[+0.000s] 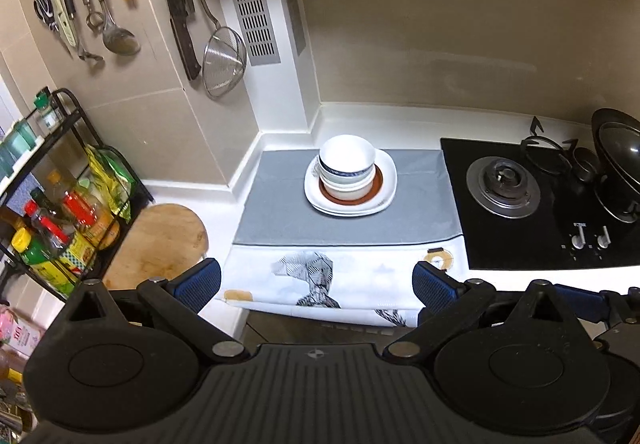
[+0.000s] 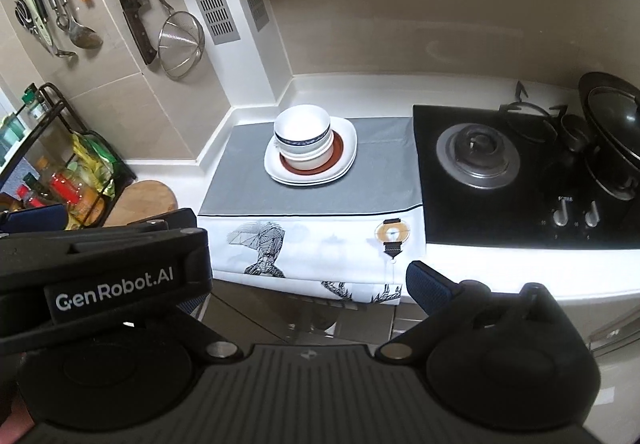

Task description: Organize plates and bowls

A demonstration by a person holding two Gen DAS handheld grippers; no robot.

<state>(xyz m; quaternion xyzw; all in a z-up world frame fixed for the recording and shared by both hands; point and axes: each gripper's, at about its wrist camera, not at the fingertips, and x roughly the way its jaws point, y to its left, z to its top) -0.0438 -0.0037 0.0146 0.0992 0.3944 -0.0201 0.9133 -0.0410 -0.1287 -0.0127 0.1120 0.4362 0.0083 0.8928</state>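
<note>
A stack of white bowls (image 1: 347, 163), the upper one with a blue band, sits on a brown-rimmed plate (image 1: 378, 185) on white square plates (image 1: 386, 167), on a grey mat (image 1: 280, 211). The stack also shows in the right wrist view (image 2: 304, 139). My left gripper (image 1: 316, 282) is open and empty, held back over the counter's front edge. My right gripper (image 2: 308, 280) is open and empty, also in front of the counter; its left finger is hidden behind the left gripper's body (image 2: 104, 264).
A black gas hob (image 1: 540, 203) with a wok (image 1: 616, 159) lies to the right. A round wooden board (image 1: 160, 240) and a black rack of bottles (image 1: 60, 219) stand on the left. Utensils, a cleaver and a strainer (image 1: 224, 59) hang on the wall.
</note>
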